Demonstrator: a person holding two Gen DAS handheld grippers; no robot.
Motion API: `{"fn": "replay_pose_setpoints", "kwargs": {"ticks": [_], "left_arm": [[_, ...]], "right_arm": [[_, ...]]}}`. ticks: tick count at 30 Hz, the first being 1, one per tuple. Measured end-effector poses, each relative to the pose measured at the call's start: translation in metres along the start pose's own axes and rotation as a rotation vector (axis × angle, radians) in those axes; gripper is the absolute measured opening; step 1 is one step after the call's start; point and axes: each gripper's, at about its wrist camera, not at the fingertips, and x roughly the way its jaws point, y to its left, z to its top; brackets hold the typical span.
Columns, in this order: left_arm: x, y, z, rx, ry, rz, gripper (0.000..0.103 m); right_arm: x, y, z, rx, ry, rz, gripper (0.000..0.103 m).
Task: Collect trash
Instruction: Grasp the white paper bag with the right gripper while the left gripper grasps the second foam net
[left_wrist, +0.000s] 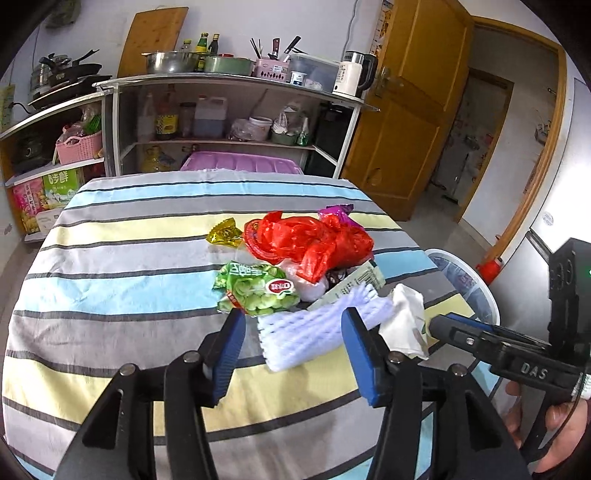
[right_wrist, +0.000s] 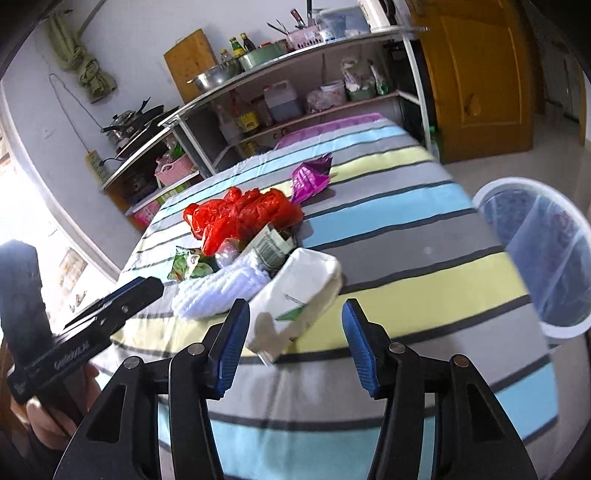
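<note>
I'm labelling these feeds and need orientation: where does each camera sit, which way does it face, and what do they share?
Left wrist: on the left gripper, jaws open, facing the white foam net and kitchen shelves; the right gripper shows at right.
Right wrist: on the right gripper, jaws open, facing the crumpled tissue; the left gripper shows at left.
Shared: red bag, striped tablecloth, bin.

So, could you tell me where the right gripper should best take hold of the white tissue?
Probably the tissue's raised near end, coming straight in from the table's near edge. It lies crumpled and lengthwise between the open right gripper's fingers, its right side bare of other trash.
</note>
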Motion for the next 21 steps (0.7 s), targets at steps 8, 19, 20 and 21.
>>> {"fn": "replay_pose_setpoints", "kwargs": {"ticks": [8,19,20,21], "left_arm": [[0.015,-0.002,0.002,0.083,0.034,-0.054,0.059],[0.037,-0.022,0.002,0.202,0.112,-0.135,0.062],[0.038,-0.025,0.001,0.217,0.122,-0.139,0.063],[0.04,-0.028,0.0,0.234,0.134,-0.148,0.063]], "right_arm": [[0.026,0.005,0.004,0.039,0.046,-0.041,0.053],[0.021,-0.002,0.0,-0.013,0.058,-0.106,0.027],[0.019,-0.003,0.0,-0.016,0.057,-0.105,0.026],[0.019,-0.004,0.0,-0.017,0.056,-0.103,0.025]]}}
